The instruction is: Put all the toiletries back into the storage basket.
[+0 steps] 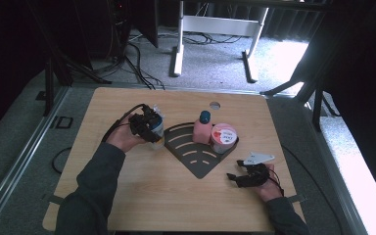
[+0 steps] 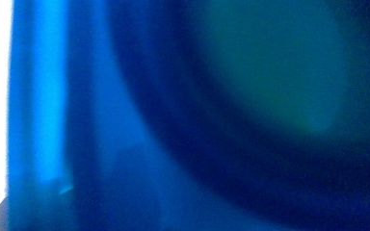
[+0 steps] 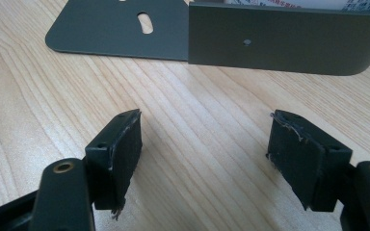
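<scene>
Where the high view looks down on the table (image 1: 127, 205), the left tool (image 1: 149, 128) is at a cup (image 1: 156, 128) with a light body, just left of a dark fan-shaped tray (image 1: 196, 156). That tool covers much of the cup, so a grip on it cannot be confirmed. A pink bottle (image 1: 203, 129) and a tub (image 1: 223, 137) with a pink lid stand side by side at the tray's far edge. The right tool (image 1: 240, 177) lies low at the table's right, near the tray's right corner.

From the left tool's view, a blurred blue surface (image 2: 125, 120) sits against the lens; jaw position cannot be told.

From the right tool's view, the right tool (image 3: 204, 154) has its jaws wide apart and empty, above bare wood, facing the tray wall (image 3: 279, 43).
</scene>
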{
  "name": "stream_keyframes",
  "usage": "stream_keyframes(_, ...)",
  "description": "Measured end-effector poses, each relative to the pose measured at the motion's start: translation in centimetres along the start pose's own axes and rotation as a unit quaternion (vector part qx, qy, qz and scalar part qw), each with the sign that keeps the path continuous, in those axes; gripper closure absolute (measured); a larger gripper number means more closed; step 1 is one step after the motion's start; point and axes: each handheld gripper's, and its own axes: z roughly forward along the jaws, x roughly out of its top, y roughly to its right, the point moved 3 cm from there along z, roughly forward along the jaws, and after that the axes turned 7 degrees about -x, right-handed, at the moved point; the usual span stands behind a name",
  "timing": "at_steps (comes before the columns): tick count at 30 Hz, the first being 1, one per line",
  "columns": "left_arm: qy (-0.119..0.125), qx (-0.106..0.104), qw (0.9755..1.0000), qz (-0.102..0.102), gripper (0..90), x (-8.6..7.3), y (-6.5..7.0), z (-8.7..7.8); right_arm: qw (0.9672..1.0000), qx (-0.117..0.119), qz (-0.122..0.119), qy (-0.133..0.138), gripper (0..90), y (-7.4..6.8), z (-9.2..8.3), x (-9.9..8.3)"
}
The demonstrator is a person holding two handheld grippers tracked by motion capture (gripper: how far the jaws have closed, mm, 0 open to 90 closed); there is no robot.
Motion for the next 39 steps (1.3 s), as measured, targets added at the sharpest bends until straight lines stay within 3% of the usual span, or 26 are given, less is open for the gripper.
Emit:
stream_keyframes(30,0.003,0.005,0.9998,0.018,55.8,3.2,1.1,0.4,1.0,0.001,0.0,0.0,27.3,0.0,0.0,0.0)
stream_keyframes(39,0.007,0.004,0.9999,0.014,55.8,3.8,1.1,0.9,1.0,0.001,0.0,0.0,27.2,0.0,0.0,0.0)
